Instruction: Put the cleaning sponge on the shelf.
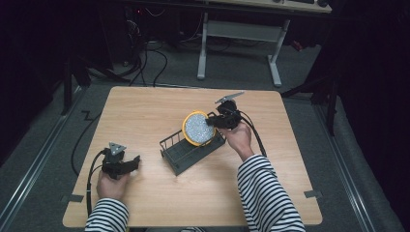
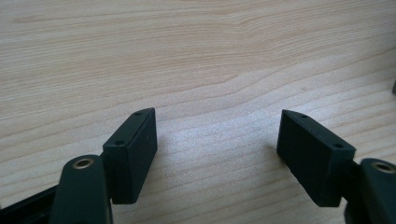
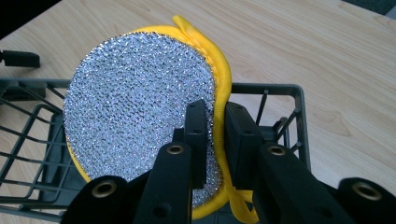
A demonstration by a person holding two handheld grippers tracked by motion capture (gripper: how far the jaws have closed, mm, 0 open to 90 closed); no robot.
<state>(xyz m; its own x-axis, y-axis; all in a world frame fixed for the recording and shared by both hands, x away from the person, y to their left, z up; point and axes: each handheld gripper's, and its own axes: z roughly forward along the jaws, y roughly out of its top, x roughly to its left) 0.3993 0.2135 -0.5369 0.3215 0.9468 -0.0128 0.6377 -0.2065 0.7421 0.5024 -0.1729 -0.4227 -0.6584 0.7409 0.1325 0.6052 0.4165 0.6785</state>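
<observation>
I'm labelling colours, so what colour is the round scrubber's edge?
Yellow, around a glittery silver face on the scrubber; clearest in the right gripper view.

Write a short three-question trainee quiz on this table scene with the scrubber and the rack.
1. True or false: the right claw is shut on the edge of the round scrubber pad.
2. What lies between the jaws of the left claw?
A) the scrubber pad
B) a wire of the rack
C) nothing, just bare table beneath
3. In the high view, what does the scrubber pad sit over?

Key
1. True: the jaws pinch its yellow rim.
2. C: the left claw is open, resting on the table apart from the rack.
3. The dark wire rack, at its end nearer the right claw.
</observation>
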